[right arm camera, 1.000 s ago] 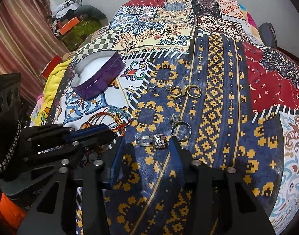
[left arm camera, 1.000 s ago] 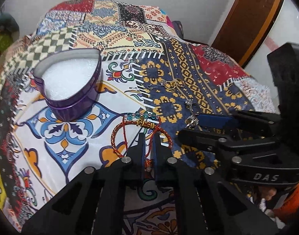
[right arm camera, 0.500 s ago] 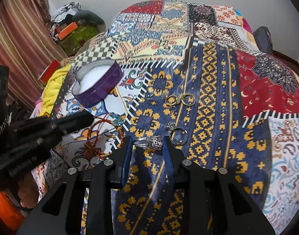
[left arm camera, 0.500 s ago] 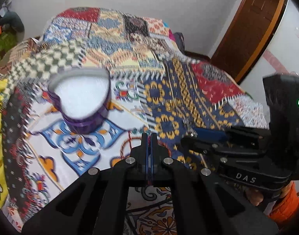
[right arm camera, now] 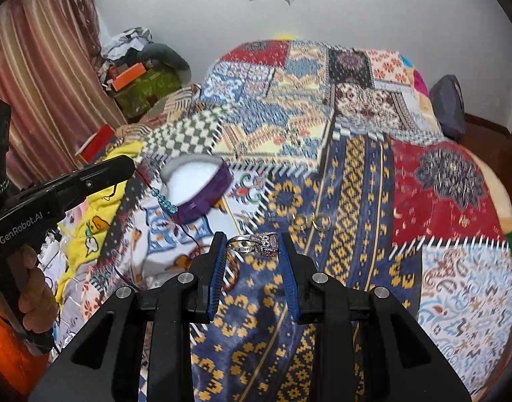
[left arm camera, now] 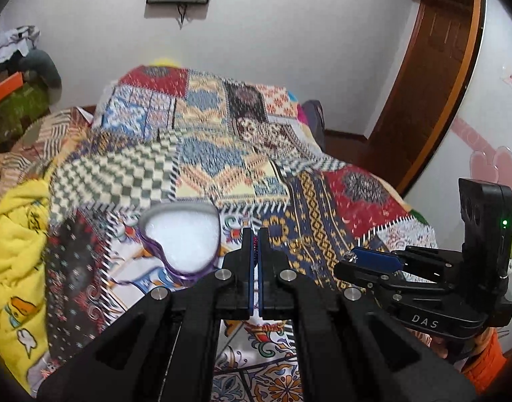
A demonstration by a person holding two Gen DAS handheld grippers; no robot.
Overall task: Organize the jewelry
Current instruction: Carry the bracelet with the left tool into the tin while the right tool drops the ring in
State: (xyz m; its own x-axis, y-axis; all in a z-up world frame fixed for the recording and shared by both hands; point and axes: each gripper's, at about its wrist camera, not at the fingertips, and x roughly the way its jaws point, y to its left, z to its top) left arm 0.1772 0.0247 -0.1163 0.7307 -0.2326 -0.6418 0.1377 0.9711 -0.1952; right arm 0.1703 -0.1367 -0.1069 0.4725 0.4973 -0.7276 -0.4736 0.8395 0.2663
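Note:
My left gripper (left arm camera: 255, 238) is shut on a red thread bracelet (left arm camera: 255, 242), of which only a sliver shows between the pads. In the right wrist view the left gripper (right arm camera: 130, 166) is in the air at the left. The bracelet's red cord and blue beads (right arm camera: 164, 201) hang from its tip over the quilt. My right gripper (right arm camera: 252, 239) is shut on a silver ring with a stone (right arm camera: 257, 247), held above the blue and yellow patch. The purple heart-shaped box (left arm camera: 162, 258) (right arm camera: 214, 194), lined with white foam, stands open on the bed. The right gripper (left arm camera: 351, 258) is at the right.
Two gold hoops (right arm camera: 311, 220) lie on the patchwork quilt (right arm camera: 356, 181) beyond the ring. A yellow blanket (left arm camera: 14, 234) covers the bed's left side. Clutter with an orange box (right arm camera: 128, 75) stands by the curtain, a dark bag (right arm camera: 448, 107) at the far end, a wooden door (left arm camera: 433, 77) at the right.
The left gripper shut on the bracelet and lifted it off the quilt. The right gripper shut on the silver ring and raised it. Both views now look higher over the bed.

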